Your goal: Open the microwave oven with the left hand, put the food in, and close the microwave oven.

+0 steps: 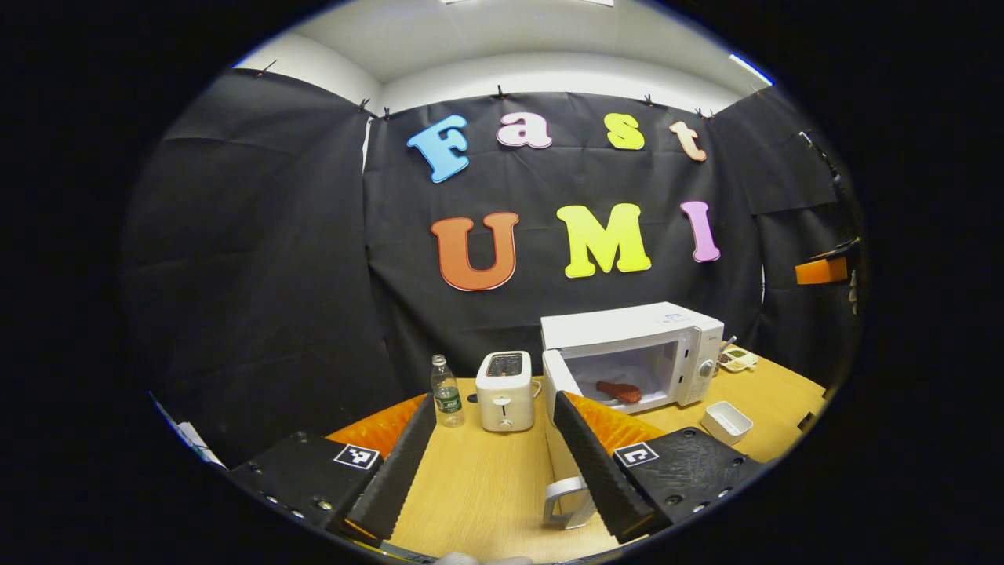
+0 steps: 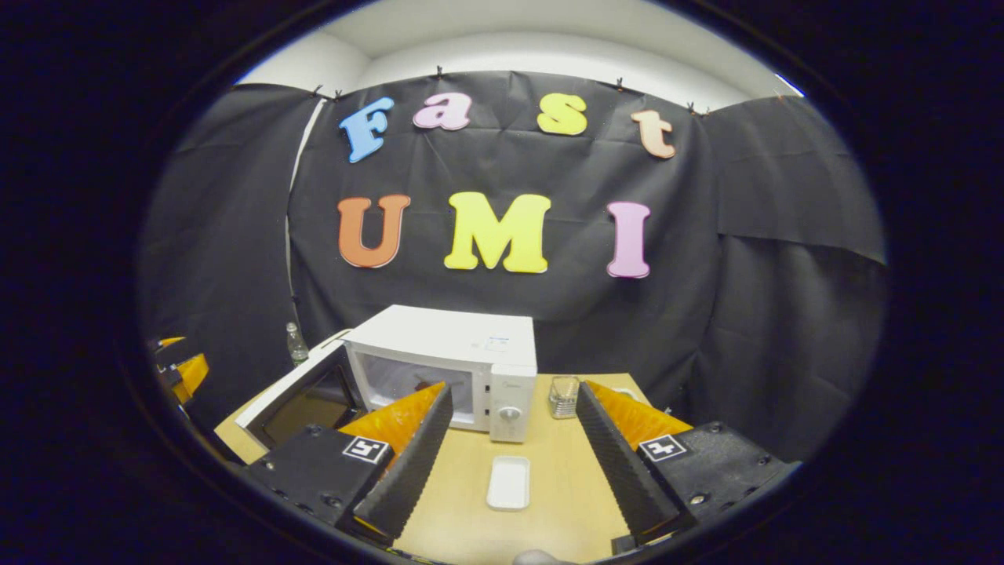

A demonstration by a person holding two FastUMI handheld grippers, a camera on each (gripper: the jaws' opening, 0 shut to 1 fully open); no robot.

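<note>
Food (image 1: 620, 391) sits inside the microwave (image 1: 635, 353); its door (image 2: 302, 396) swings out left, nearer the left gripper (image 1: 492, 463). Both it and the right gripper (image 2: 514, 463) are spread, empty.

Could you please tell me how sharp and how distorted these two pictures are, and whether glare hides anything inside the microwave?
Left gripper view: sharp and evenly lit, the fisheye curving the wooden table edge; the reddish food reads clearly inside the open white microwave oven. Right gripper view: equally sharp, bowed at the rim; the oven's cavity looks pale and partly hidden behind the right tongs, with no strong glare.
</note>
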